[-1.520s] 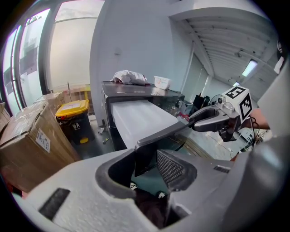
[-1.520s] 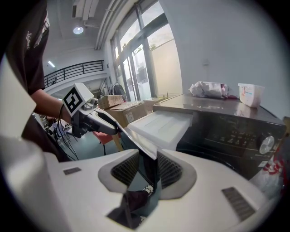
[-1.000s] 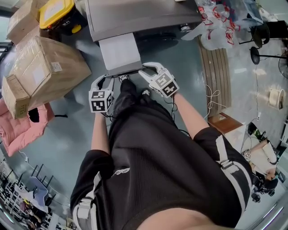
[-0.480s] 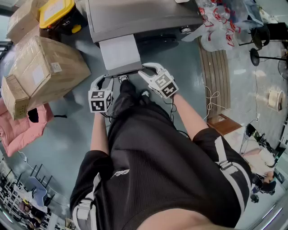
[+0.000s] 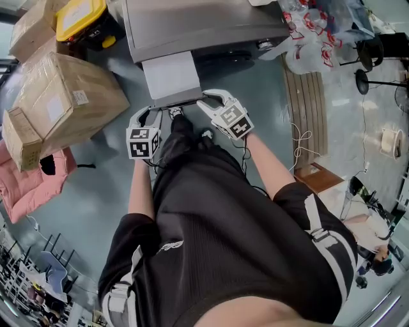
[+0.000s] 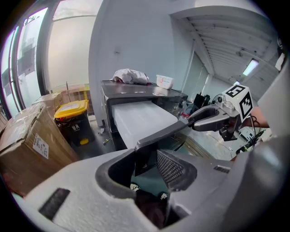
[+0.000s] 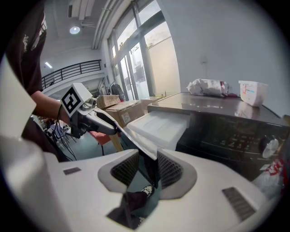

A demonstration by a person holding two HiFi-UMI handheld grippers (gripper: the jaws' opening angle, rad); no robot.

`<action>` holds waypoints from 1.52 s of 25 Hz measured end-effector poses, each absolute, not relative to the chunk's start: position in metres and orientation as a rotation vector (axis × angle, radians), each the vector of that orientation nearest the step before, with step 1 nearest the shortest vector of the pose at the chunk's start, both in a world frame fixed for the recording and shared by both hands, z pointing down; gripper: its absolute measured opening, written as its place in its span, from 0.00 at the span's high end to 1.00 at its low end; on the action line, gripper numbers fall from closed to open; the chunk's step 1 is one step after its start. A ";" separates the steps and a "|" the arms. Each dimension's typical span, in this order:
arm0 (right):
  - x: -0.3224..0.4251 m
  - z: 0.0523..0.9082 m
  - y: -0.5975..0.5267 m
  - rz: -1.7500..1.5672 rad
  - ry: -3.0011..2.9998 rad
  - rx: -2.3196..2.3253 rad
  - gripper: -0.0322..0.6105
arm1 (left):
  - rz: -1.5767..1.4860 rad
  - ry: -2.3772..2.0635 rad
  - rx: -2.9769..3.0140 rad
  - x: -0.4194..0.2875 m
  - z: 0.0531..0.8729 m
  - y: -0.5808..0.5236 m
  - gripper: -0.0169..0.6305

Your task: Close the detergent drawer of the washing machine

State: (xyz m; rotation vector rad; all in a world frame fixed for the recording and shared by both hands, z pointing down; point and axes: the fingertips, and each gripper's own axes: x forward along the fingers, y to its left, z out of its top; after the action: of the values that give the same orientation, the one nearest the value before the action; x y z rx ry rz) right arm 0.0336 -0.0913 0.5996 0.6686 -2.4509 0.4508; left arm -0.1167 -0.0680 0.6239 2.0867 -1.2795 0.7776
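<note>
Forearms angle forward and down, your left tongs [image 5: 154,110] and right tongs [image 5: 206,99] each part-closed, clamped on the front edge of the detergent drawer [image 5: 169,73], which stands pulled out of the washing machine [image 5: 198,22].

The drawer [image 5: 168,73] sticks out of the machine [image 5: 198,22] toward the tongs. Its front edge is clamped at one end in the left tongs [image 5: 151,110] and at the other in the right tongs [image 5: 206,97]. The machine stands just beyond both, on the floor [image 5: 255,89]. On its top, further off, lie a bundle [image 6: 130,75] and, right of it, a tub [image 6: 164,81]. Boxes [image 5: 67,96] sit left of the left tongs, with a bin [image 5: 80,16] behind them beside the machine. Bags [image 5: 310,38] lie beyond the right tongs, to the right.
</note>
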 end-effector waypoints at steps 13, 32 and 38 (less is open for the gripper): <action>0.029 0.602 -0.102 0.436 -2.432 0.676 0.75 | 0.779 -1.267 2.097 -0.120 0.626 -0.079 0.73; 0.027 0.600 -0.126 0.441 -2.403 0.685 0.74 | 0.744 -1.289 2.076 -0.123 0.623 -0.103 0.73; 0.026 0.602 -0.131 0.451 -2.403 0.680 0.74 | 0.742 -1.294 2.073 -0.123 0.624 -0.108 0.73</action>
State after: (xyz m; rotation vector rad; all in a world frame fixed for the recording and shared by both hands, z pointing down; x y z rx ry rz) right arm 0.0259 -0.1306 0.6017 0.6804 -2.4033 0.4508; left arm -0.1235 -0.1079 0.6238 2.0729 -1.2943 0.7420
